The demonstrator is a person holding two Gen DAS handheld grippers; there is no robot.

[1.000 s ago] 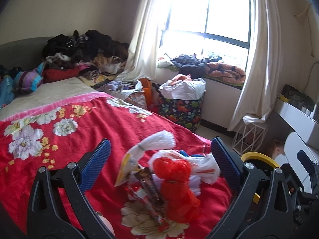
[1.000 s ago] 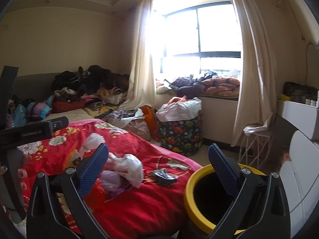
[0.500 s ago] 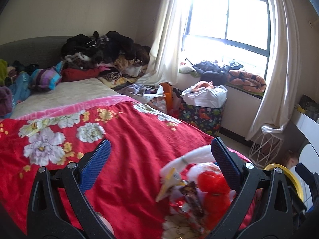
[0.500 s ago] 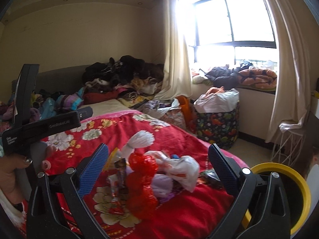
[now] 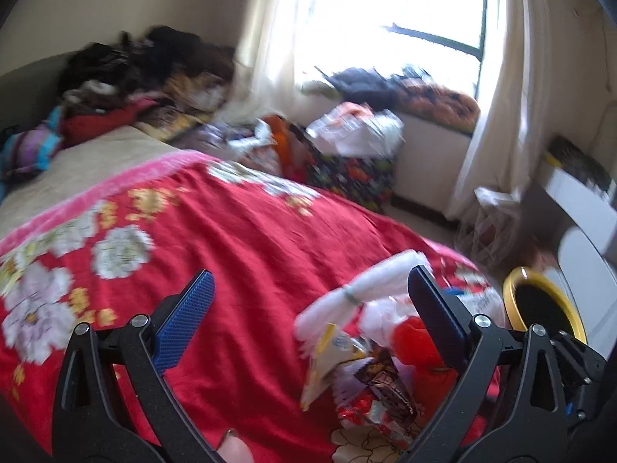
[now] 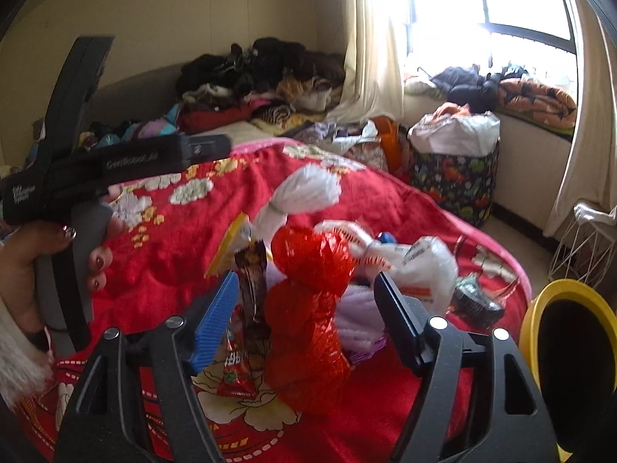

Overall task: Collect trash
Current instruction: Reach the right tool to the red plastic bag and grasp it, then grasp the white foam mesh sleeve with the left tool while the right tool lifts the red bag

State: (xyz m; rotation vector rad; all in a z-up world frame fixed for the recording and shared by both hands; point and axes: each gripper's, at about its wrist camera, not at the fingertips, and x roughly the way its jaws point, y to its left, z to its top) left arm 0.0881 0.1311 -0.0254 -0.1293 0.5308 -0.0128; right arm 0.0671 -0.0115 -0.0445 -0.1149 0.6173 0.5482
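Since half a second ago our right gripper [image 6: 304, 310] has been closing around the red plastic bag [image 6: 308, 293] in the trash pile [image 6: 327, 270] on the red blanket [image 6: 173, 247], pads not visibly pressing. From the left wrist, our left gripper [image 5: 308, 312] gapes wide, empty, beside the pile; yellow-rimmed bin [image 5: 540, 301] sits right.

Left gripper [image 5: 306, 299] is showing two black triangular arms with cut-out windows and silver round screws at the pivots; its finger pads [image 5: 185, 320] are wearing blue dimpled rubber; right gripper [image 6: 304, 306] is showing the same black frame, silver screws and blue ribbed pads [image 6: 216, 320]; seen from the right wrist, the left tool's black body is carrying small white lettering, too blurred to read; the hand [image 6: 42, 262] gripping its grey handle is wearing dark glittery nail polish and a fluffy white sleeve cuff [image 6: 17, 359].
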